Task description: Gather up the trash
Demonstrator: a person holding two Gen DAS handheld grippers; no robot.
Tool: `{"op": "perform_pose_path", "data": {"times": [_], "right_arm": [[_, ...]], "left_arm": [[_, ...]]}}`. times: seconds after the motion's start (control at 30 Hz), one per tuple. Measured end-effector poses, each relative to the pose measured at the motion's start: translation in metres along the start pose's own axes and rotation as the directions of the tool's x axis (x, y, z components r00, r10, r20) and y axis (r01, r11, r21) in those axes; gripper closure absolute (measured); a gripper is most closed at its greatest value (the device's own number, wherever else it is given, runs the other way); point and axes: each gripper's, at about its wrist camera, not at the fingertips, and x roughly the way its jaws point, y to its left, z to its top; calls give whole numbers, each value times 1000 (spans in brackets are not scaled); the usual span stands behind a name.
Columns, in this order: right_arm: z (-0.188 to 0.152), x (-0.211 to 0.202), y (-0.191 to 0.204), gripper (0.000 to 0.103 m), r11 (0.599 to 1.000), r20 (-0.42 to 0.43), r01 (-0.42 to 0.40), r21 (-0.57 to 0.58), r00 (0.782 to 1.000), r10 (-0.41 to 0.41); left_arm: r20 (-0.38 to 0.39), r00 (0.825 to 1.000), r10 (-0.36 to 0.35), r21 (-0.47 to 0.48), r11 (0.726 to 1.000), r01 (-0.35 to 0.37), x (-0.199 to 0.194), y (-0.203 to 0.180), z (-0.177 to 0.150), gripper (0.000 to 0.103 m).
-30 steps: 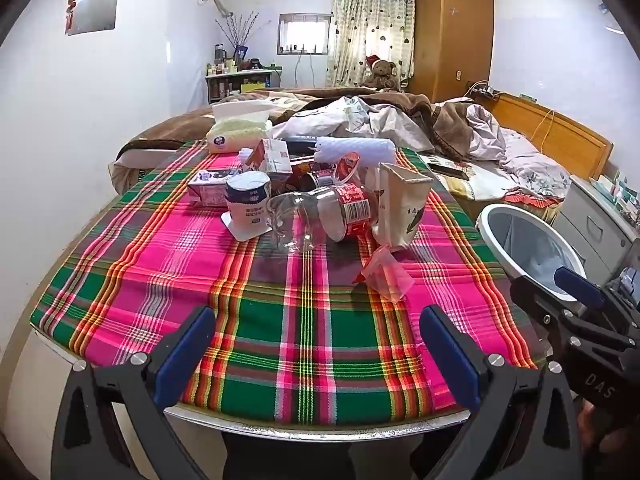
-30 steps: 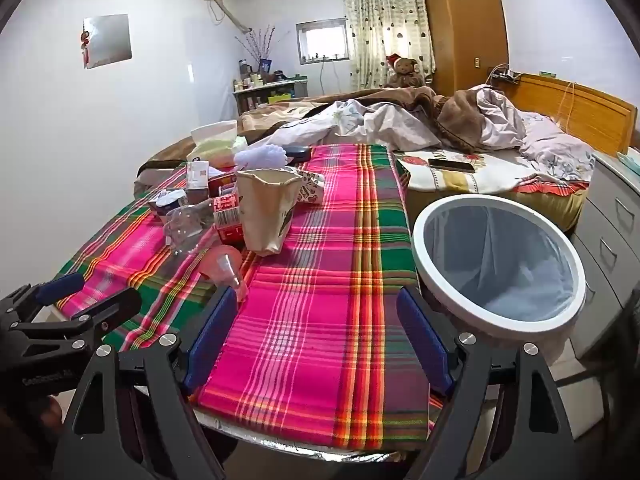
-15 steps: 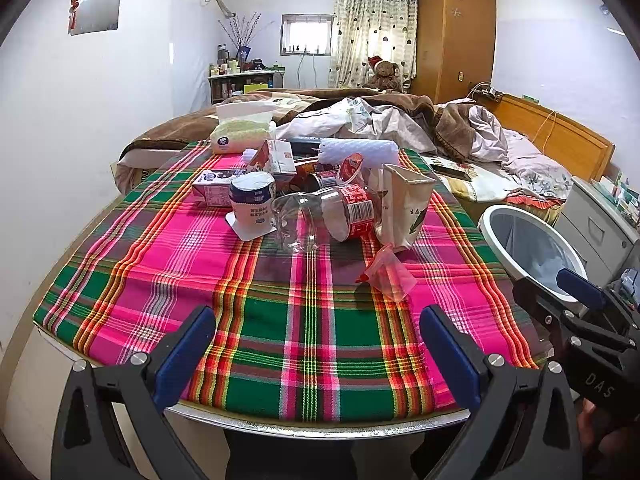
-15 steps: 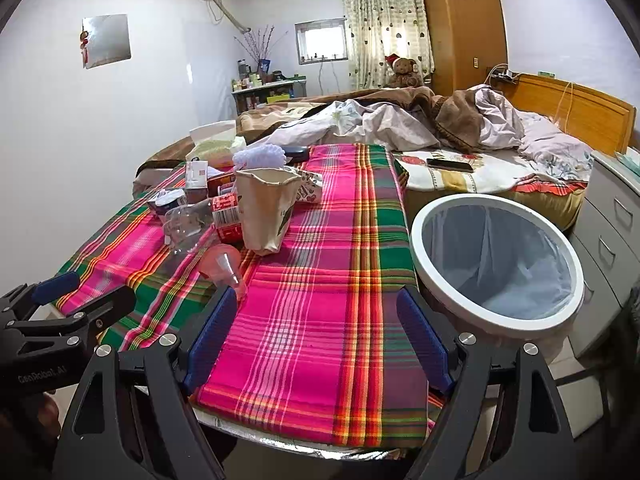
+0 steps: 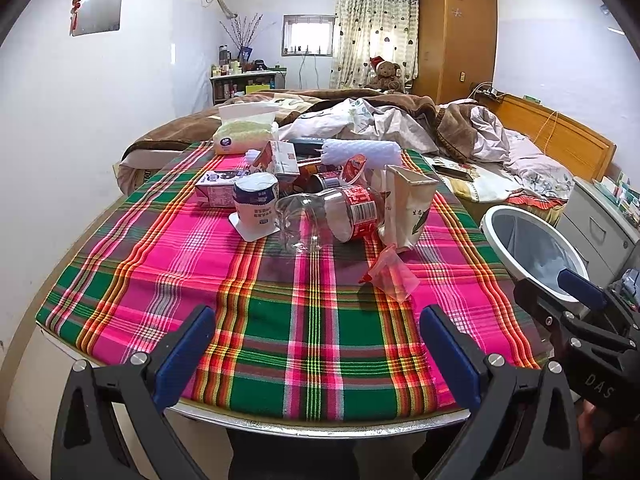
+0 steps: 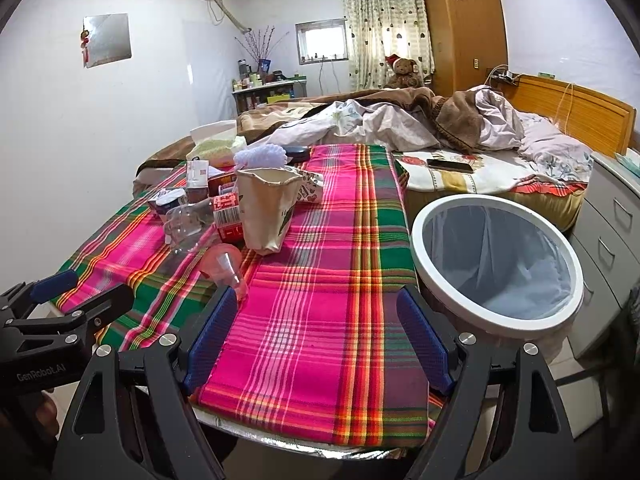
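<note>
Nearest the cameras, the left gripper (image 5: pixel 316 344) hangs over the near edge of the table with its jaws spread wide and nothing between the blue pads; the right gripper (image 6: pixel 316 334) hovers over the same edge further toward the bin, its jaws likewise released and empty. Each gripper also shows at the margin of the other's view. Under both lies the plaid tablecloth (image 5: pixel 312 320) in pink, green and red, covering the table to its metal rim. Just past the right gripper's left fingertip lies a crumpled pink plastic bag (image 6: pixel 226 266), also seen in the left view (image 5: pixel 390 274), on the cloth apart from the main heap. Beside the table on the right stands the white-rimmed trash bin (image 6: pixel 418 248), lined with a grey bag, its rim close to the cloth's edge. Farther along the cloth the trash is clustered: a clear plastic bottle (image 5: pixel 328 216) with a red label lying on its side, an upright beige paper bag (image 5: pixel 408 208) with its mouth open just beside it, a white and blue yogurt cup (image 5: pixel 256 208), a milk carton (image 5: pixel 216 192) lying flat behind the cup, and a small red and white box (image 5: pixel 280 160). Beyond these sit a tissue pack (image 5: pixel 244 132) and a white foam roll (image 5: pixel 364 152) at the far end of the cloth. Behind the table is an unmade bed (image 6: pixel 460 132), with a teddy bear (image 6: pixel 404 72) against the curtains.
</note>
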Motion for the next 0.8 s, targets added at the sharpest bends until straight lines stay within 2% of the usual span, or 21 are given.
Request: {"op": "perform_pose_path", "data": {"times": [0.8], "right_arm": [[0, 0, 3, 19, 1000, 7, 1, -5, 1000, -1]], "left_arm": [[13, 1000, 0, -2, 1000, 0, -1, 3, 0, 0]]}}
